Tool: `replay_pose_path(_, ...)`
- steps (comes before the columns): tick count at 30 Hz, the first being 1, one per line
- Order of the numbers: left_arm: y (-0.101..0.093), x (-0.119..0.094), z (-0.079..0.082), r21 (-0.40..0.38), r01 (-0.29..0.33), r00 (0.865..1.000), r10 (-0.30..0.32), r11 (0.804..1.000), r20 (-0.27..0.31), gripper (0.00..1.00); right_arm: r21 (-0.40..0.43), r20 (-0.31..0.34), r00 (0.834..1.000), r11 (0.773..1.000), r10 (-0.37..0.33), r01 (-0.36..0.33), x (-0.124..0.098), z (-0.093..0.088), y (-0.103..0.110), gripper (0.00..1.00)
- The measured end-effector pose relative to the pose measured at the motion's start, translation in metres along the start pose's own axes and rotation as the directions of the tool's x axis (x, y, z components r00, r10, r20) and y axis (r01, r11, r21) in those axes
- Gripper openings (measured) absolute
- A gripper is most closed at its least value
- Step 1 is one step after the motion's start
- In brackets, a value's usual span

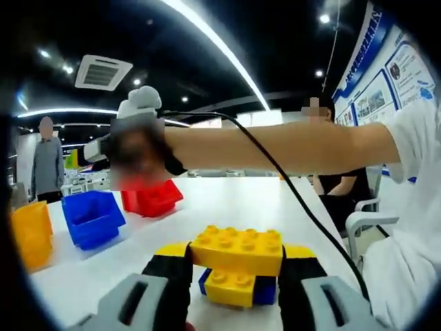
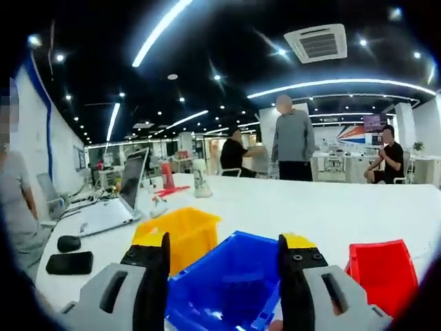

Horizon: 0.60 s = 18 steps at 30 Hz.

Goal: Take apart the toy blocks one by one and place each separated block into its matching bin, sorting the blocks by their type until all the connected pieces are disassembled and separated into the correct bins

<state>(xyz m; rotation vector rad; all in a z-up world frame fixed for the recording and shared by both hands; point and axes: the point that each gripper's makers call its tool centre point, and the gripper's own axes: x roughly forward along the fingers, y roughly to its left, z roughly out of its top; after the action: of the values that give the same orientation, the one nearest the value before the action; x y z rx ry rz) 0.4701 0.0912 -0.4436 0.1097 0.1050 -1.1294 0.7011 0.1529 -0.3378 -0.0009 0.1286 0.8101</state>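
Observation:
My left gripper (image 1: 236,265) is shut on a stack of toy blocks (image 1: 238,258) just above the white table (image 1: 227,200); a wide yellow block sits on top, with a smaller yellow and a blue block under it. Yellow (image 1: 31,234), blue (image 1: 93,217) and red (image 1: 151,198) bins stand in a row at the left. The right gripper (image 1: 138,148), blurred, hovers over the bins on the person's outstretched arm. In the right gripper view my right gripper (image 2: 226,276) is open above the blue bin (image 2: 227,289), between the yellow bin (image 2: 180,234) and the red bin (image 2: 382,272).
A laptop (image 2: 117,200), a mouse (image 2: 69,243) and a phone (image 2: 69,263) lie at the table's left. Small objects (image 2: 200,181) stand at the far edge. People (image 2: 293,145) stand or sit beyond it. A black cable (image 1: 289,186) hangs from the arm. A chair (image 1: 365,221) is at the right.

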Motion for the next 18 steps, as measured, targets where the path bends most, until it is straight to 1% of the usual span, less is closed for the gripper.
replay_pose_path(2,0.004,0.000,0.000,-0.001,0.001,1.000,-0.001,1.000,0.000,0.50,0.003,0.027,0.999,0.999,0.032,-0.032,-0.009,0.010,0.005,0.61)
replay_pose_path(4,0.009,-0.001,0.000,-0.002,0.001,1.000,-0.001,1.000,0.000,0.50,-0.003,0.041,0.998,0.999,0.053,-0.053,-0.020,0.018,0.010,0.61)
replay_pose_path(7,0.009,-0.001,0.000,-0.002,0.001,1.000,-0.001,1.000,0.000,0.50,-0.008,0.072,0.993,0.996,0.090,-0.090,-0.040,0.029,0.018,0.60)
replay_pose_path(12,0.007,-0.001,0.000,-0.004,0.001,1.000,-0.001,1.000,0.000,0.50,-0.039,0.104,0.983,0.988,0.152,-0.149,-0.091,0.039,0.035,0.59)
replay_pose_path(14,0.006,0.000,0.000,-0.006,0.001,1.000,-0.001,1.000,0.000,0.50,-0.047,0.128,0.975,0.983,0.179,-0.175,-0.120,0.042,0.041,0.58)
replay_pose_path(18,0.005,0.000,0.000,-0.013,0.004,1.000,-0.004,1.000,-0.002,0.50,-0.062,0.141,0.971,0.981,0.193,-0.186,-0.163,0.039,0.044,0.56)
